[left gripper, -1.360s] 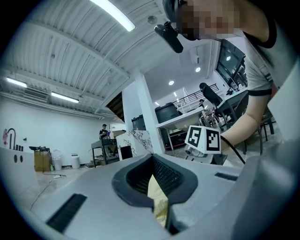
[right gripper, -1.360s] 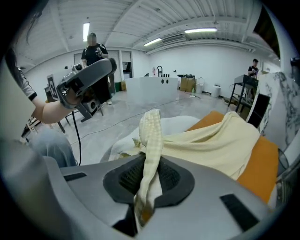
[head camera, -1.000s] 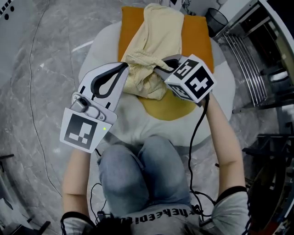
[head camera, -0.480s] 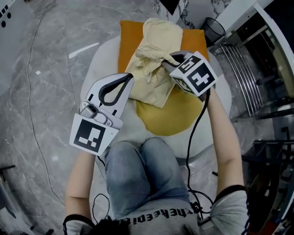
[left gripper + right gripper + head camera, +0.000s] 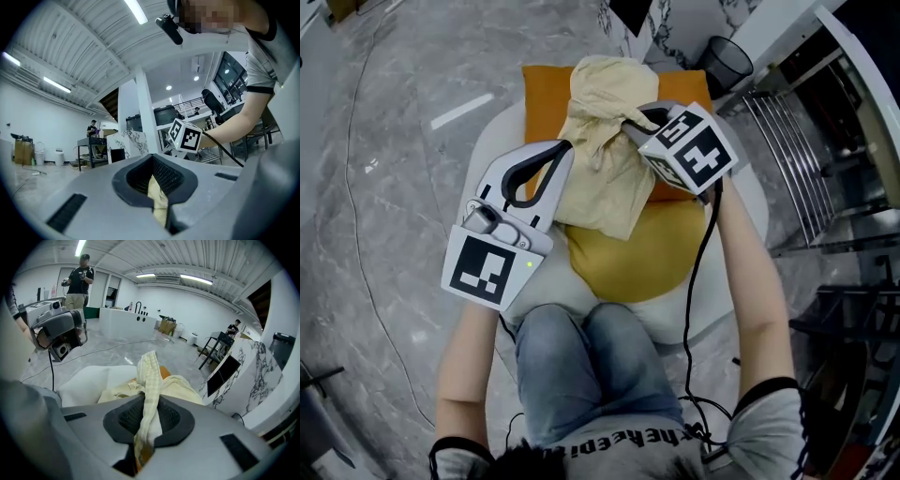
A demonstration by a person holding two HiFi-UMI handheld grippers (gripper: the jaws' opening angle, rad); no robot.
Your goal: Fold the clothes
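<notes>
Pinching pale yellow checked cloth garment (image 5: 600, 178) with my left gripper (image 5: 566, 150), jaws clamped on its edge. My right gripper (image 5: 630, 126) likewise closed on bunched fold (cloth strip runs up between pads). Garment lies crumpled over orange rectangular cushion (image 5: 539, 94) and mustard round cushion (image 5: 628, 262), both on white round seat (image 5: 492, 155).

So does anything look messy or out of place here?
Only the pale yellow checked fabric garment: it is bunched and twisted instead of lying flat, pinched at one side by the left hand-held gripper and at the other by the right hand-held gripper. Nothing looks spilled or damaged.
</notes>
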